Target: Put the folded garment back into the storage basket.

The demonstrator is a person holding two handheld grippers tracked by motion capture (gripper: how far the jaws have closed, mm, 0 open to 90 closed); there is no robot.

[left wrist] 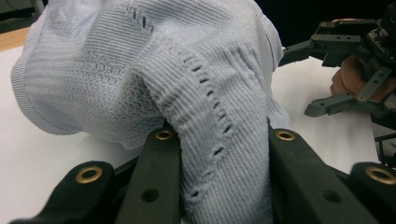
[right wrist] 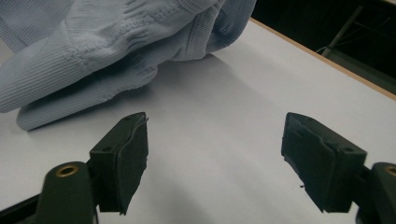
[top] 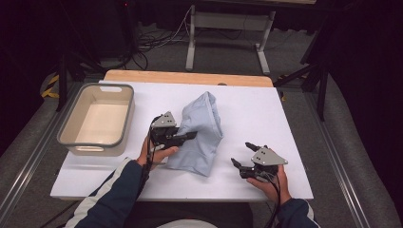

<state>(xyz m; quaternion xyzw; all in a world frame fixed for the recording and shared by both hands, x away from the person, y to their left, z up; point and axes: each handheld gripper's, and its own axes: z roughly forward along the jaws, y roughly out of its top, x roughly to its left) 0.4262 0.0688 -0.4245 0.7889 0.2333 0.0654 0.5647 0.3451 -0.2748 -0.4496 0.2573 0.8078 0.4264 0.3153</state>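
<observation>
The white table [top: 247, 114] carries a grey bin [top: 97, 118] at left and a light-blue knit garment [top: 202, 133] at centre. The garment looks soft, light and limp; grip a gathered fold. Left tongs [left wrist: 219, 154] are clenched on its fabric. Right tongs [right wrist: 215, 163] stand released beside it.

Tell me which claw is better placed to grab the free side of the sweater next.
The right claw. It is open, holds nothing and sits on the white table just beside the pale blue sweater. The left claw is already shut on a fold of that sweater.
</observation>
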